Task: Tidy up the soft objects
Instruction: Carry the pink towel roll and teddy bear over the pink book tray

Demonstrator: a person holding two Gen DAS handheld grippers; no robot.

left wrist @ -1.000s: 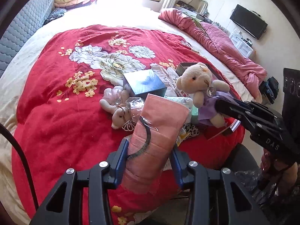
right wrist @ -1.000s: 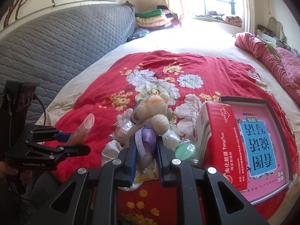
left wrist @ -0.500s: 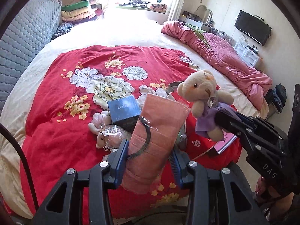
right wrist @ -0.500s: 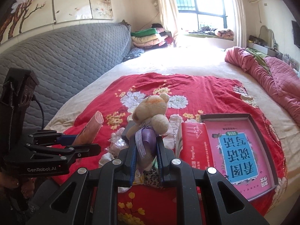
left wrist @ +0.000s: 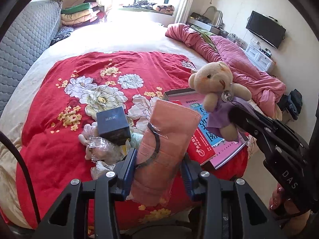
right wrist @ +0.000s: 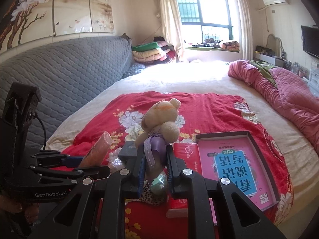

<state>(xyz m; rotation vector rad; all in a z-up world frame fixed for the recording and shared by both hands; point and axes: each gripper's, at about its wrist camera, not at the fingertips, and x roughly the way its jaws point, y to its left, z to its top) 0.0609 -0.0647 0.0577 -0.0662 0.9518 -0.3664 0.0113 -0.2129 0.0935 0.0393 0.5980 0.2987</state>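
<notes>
My left gripper is shut on a folded pink towel in clear wrap, held upright above the red flowered blanket. My right gripper is shut on a beige teddy bear in a purple dress, lifted off the bed. In the left wrist view the teddy bear hangs at the right from the other gripper's fingers. In the right wrist view the pink towel sticks up at the left. A pale plush toy in plastic lies on the blanket.
On the blanket lie a dark blue box, a red tissue pack and a pink book in an open box. A crumpled pink quilt sits at the right. A grey quilted headboard and folded bedding stand behind.
Both grippers have risen and pulled back from the pile, carrying the towel and the teddy bear. The items on the blanket now look lower and farther off.
</notes>
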